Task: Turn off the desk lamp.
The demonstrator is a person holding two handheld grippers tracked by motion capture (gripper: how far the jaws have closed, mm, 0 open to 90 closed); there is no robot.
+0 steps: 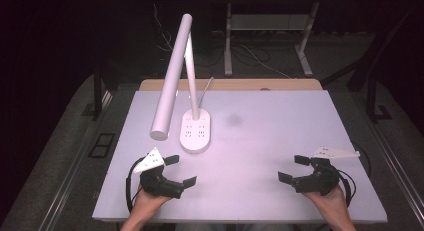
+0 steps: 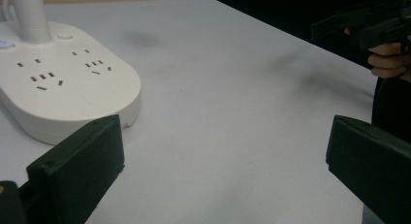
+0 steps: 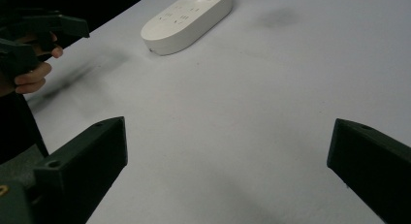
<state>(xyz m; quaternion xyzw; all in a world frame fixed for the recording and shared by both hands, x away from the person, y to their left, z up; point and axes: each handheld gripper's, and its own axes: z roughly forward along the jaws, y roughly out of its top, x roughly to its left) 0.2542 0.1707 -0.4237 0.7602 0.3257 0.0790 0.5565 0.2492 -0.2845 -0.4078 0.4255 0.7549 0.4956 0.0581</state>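
Scene: one white desk lamp (image 1: pixel 187 91) is sitting on a pale surface (image 1: pixel 270 141), around 11 o'clock from the middle, and nothing else is lying on there.

Lamp base: it's an oval socket base (image 1: pixel 195 132) with outlet holes on top, lying flat, with a white cord (image 1: pixel 206 87) trailing off toward 12 o'clock. The long tube head (image 1: pixel 170 81) is slanting down toward 7 o'clock and hanging above the surface, not touching it.

Left gripper: the left gripper (image 1: pixel 180 171) is hovering at about 7 o'clock on the surface, jaws spread wide and holding nothing. From the left gripper view the socket base (image 2: pixel 63 83) is sitting near its left jaw, at 10 o'clock, but not touching.

Right gripper: the right gripper (image 1: pixel 293 168) is waiting at 5 o'clock, jaws also gaping apart and empty, well apart from the lamp. In the right gripper view the socket base (image 3: pixel 189 20) is sitting far off at 12 o'clock.

Step in hand: looks to me like the very start, both hands just getting lined up, lamp untouched.

Next move: my guess is the left one is going for the base or the tube head, since it's nearest. It'd need to be moving toward 1 o'clock and closing on something narrow enough, probably the stem rather than the wide base.
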